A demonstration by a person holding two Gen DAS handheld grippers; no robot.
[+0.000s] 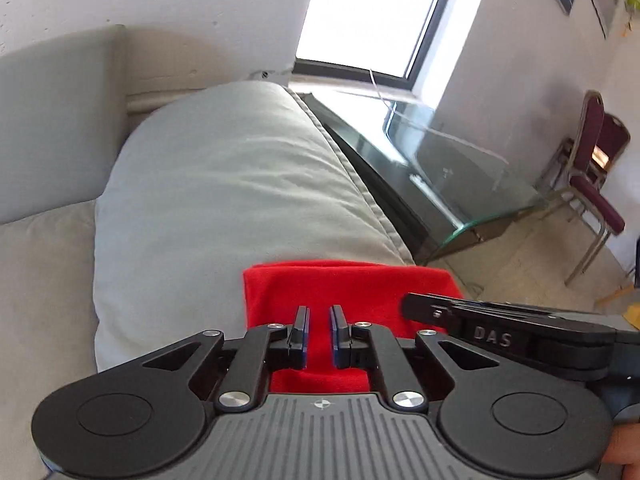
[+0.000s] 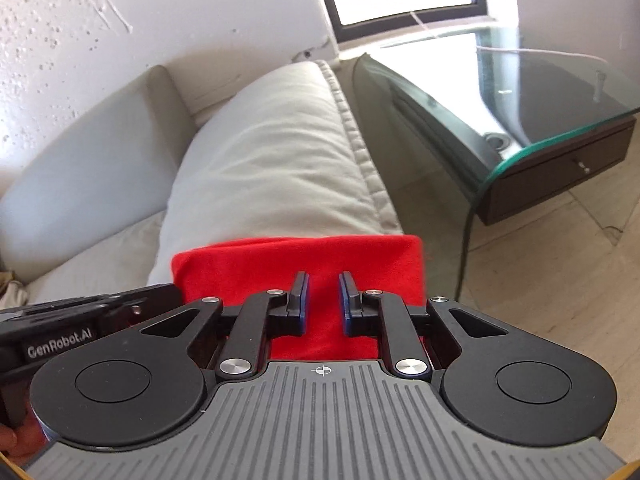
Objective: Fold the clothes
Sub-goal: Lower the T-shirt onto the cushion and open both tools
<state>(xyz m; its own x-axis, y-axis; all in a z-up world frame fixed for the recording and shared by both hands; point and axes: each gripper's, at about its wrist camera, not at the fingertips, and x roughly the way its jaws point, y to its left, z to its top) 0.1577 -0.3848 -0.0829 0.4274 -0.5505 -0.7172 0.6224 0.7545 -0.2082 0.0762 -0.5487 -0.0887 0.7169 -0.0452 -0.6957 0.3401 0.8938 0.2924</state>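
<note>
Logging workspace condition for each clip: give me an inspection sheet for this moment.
Surface: pale grey sofa cushion, creased, bare beyond the cloth.
Job's things: red cloth, straight far edge, over the cushion's near end.
Clutter: nothing seen.
Grippers: left gripper and right gripper side by side, jaws narrowly apart, red cloth showing in each gap; whether the pads press on it cannot be told.
Cables: thin white cord on the glass side table.
Surroundings: bright window, maroon chair, white wall.
</note>
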